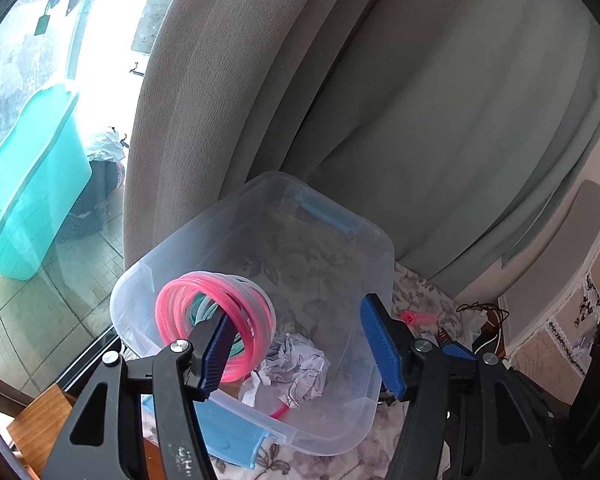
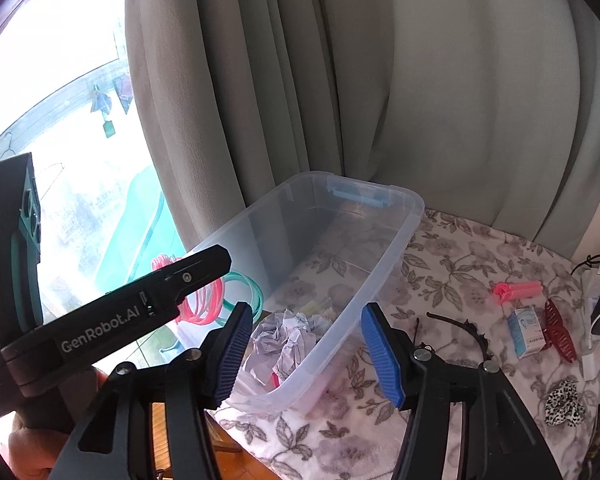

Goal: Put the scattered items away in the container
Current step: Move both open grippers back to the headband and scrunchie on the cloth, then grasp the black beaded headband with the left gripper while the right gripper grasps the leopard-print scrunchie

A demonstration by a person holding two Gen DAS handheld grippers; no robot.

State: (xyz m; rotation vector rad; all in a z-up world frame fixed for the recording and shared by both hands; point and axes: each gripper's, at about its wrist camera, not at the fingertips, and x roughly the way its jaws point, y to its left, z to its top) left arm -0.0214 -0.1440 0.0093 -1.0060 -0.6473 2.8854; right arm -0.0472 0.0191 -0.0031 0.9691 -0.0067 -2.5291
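Counter [image 2: 460, 264]: covered in floral cloth, backed by grey curtain [image 2: 420, 100]. Left tool [image 1: 296, 344]: jaws spread, pink hoops [image 1: 216, 320] hung on one finger over clear bin [image 1: 340, 420]. Right tool [image 2: 306, 354]: spread, empty.

We take this for a lived-in home, likely a bedroom or sitting corner; ahead of the right claw [image 2: 308, 354] heavy grey-beige curtains [image 2: 420, 80] hang beside a bright window [image 2: 52, 60] to its left; under it a floral cloth [image 2: 452, 264] covers the desk; to the right lie a red hair claw clip [image 2: 558, 334], a pink hair roller [image 2: 518, 291] and a leopard scrunchie [image 2: 564, 402]; left of the left claw [image 1: 296, 346] we see a tiled balcony floor [image 1: 32, 320] with a teal tub [image 1: 32, 180].
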